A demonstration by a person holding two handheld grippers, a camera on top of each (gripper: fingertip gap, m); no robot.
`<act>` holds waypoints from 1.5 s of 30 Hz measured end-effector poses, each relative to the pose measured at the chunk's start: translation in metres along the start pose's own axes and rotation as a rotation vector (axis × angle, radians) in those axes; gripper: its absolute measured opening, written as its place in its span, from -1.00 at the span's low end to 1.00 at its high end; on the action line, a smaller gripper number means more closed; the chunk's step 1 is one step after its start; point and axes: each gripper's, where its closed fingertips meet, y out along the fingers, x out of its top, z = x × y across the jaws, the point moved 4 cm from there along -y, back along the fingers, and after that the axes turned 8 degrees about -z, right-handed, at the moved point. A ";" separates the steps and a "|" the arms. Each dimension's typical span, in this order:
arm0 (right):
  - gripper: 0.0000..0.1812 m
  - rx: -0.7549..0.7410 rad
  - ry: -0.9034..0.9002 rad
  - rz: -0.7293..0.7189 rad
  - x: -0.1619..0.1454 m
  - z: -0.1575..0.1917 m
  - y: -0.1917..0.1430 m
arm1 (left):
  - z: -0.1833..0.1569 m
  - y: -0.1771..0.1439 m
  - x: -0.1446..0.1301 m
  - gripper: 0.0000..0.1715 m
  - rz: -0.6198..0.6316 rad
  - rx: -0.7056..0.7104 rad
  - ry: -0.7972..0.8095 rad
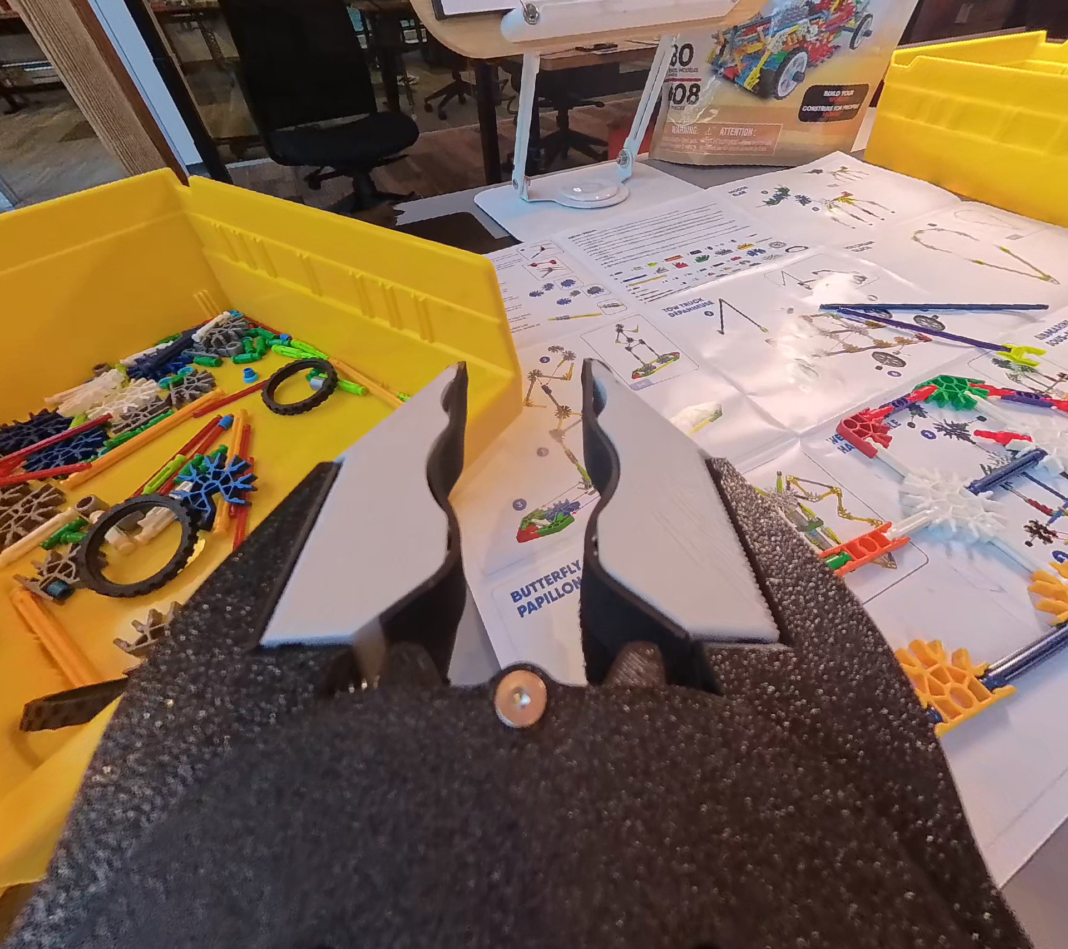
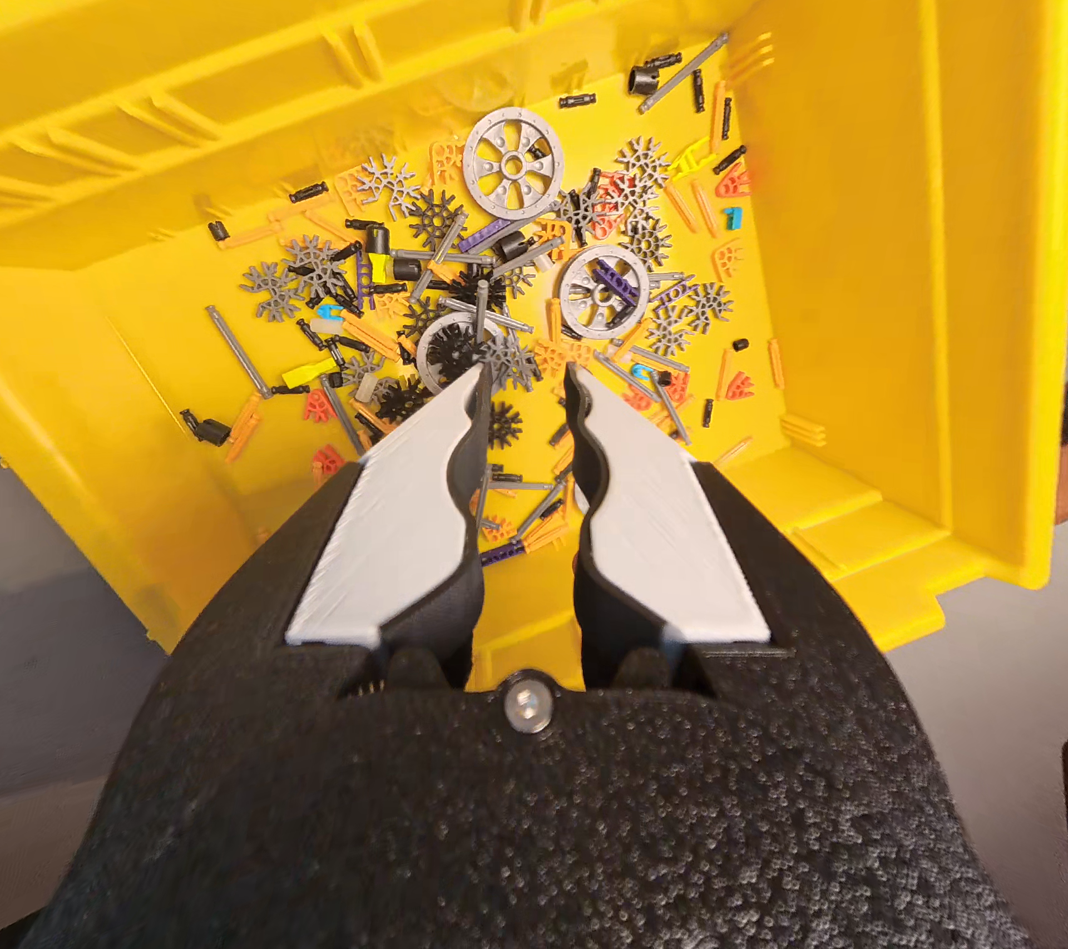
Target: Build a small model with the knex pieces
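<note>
partly built rod-and-connector model [image 1: 948, 493]: lies on the instruction sheet [image 1: 693, 285], incomplete, right of the left gripper [image 1: 523, 372], whose fingers gape, holding nothing. left of that gripper, a yellow bin [image 1: 347, 251] of loose pieces. right gripper [image 2: 526, 372]: parted, empty, above a second bin [image 2: 838, 285]; wheels [image 2: 513, 168] unpicked.

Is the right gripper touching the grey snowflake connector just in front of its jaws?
Cannot tell. In the right wrist view the open right gripper overlaps the grey snowflake connector, but no contact or gap shows.
</note>
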 end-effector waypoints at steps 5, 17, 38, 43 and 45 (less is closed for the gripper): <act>-0.72 0.068 -0.014 0.081 -0.009 0.021 0.020 | 0.000 0.000 0.000 -0.57 -0.004 -0.001 -0.002; -0.93 -0.228 -0.072 0.205 -0.032 -0.020 0.003 | 0.001 -0.001 0.000 -0.57 -0.006 0.004 -0.010; -1.00 -0.119 0.127 0.044 -0.009 0.009 0.035 | 0.001 -0.003 0.001 -0.58 -0.019 0.004 -0.006; -0.87 -0.281 0.178 0.009 -0.013 -0.006 0.008 | 0.001 -0.002 0.001 -0.57 -0.020 0.001 -0.006; -0.82 -0.345 0.224 -0.060 -0.007 -0.007 -0.005 | 0.001 -0.003 0.001 -0.58 -0.024 0.002 -0.005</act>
